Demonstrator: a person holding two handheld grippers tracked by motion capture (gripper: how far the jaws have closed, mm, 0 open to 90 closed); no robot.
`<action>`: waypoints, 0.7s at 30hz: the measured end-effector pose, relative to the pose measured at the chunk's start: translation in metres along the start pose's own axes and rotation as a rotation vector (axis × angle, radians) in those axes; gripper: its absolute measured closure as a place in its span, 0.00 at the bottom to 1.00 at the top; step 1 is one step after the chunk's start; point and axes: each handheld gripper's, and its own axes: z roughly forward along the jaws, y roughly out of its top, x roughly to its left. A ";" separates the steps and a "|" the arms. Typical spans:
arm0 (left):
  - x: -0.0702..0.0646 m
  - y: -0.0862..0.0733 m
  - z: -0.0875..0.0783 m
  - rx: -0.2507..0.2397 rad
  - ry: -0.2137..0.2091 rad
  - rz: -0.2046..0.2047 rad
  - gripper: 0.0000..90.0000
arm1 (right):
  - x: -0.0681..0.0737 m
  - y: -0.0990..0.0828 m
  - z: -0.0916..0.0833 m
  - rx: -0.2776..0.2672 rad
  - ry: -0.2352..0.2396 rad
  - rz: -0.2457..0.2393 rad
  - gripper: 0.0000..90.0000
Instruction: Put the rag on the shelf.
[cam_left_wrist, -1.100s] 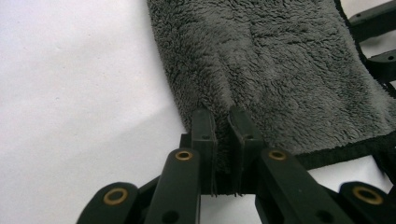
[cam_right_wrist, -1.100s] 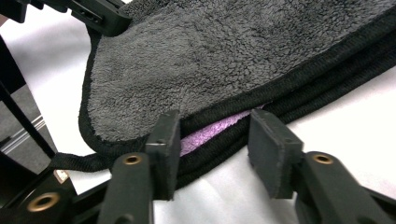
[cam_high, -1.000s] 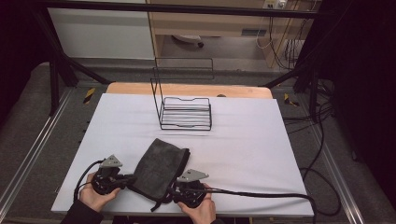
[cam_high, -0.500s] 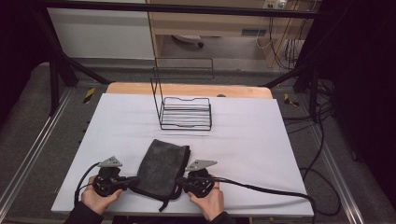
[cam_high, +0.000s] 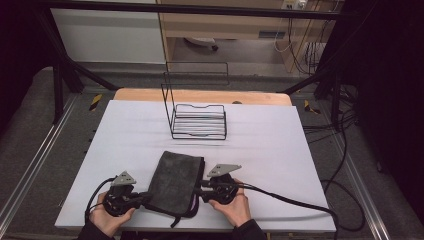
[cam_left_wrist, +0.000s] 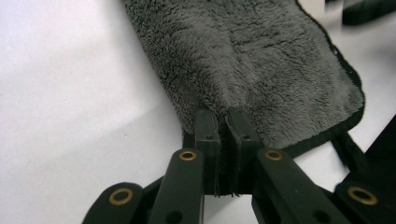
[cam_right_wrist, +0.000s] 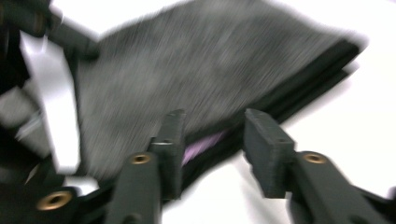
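A folded dark grey fleecy towel (cam_high: 176, 182) lies on the white table (cam_high: 280, 150) near its front edge. My left gripper (cam_high: 145, 198) is at the towel's left edge; in the left gripper view its jaws (cam_left_wrist: 223, 119) are pinched together on the hem of the towel (cam_left_wrist: 243, 60). My right gripper (cam_high: 200, 190) is at the towel's right edge. Its jaws have just been opening, and in the right gripper view they (cam_right_wrist: 212, 126) stand apart. The black-bound edge of the towel (cam_right_wrist: 196, 70) and a purple tag (cam_right_wrist: 205, 142) lie between them, and the pads do not press on it.
A black wire rack (cam_high: 199, 122) with a tall upright back stands behind the towel, toward the table's far side. A bare wooden strip (cam_high: 200, 95) runs along the far edge. Cables (cam_high: 300, 205) trail from both grippers across the front of the table.
My right gripper has moved from the towel's near right corner farther up along its right edge, and its jaws have opened. The towel now lies flatter. The left gripper has stayed in place.
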 end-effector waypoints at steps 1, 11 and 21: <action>0.000 0.000 0.000 0.002 0.006 0.003 0.94 | -0.004 0.004 0.000 -0.038 -0.025 0.007 0.57; -0.001 0.000 0.002 0.011 0.014 0.016 0.94 | -0.053 0.029 0.029 -0.087 -0.160 0.091 0.50; 0.009 0.007 0.007 0.009 0.065 0.004 0.58 | -0.061 0.022 0.050 -0.069 -0.138 0.103 0.47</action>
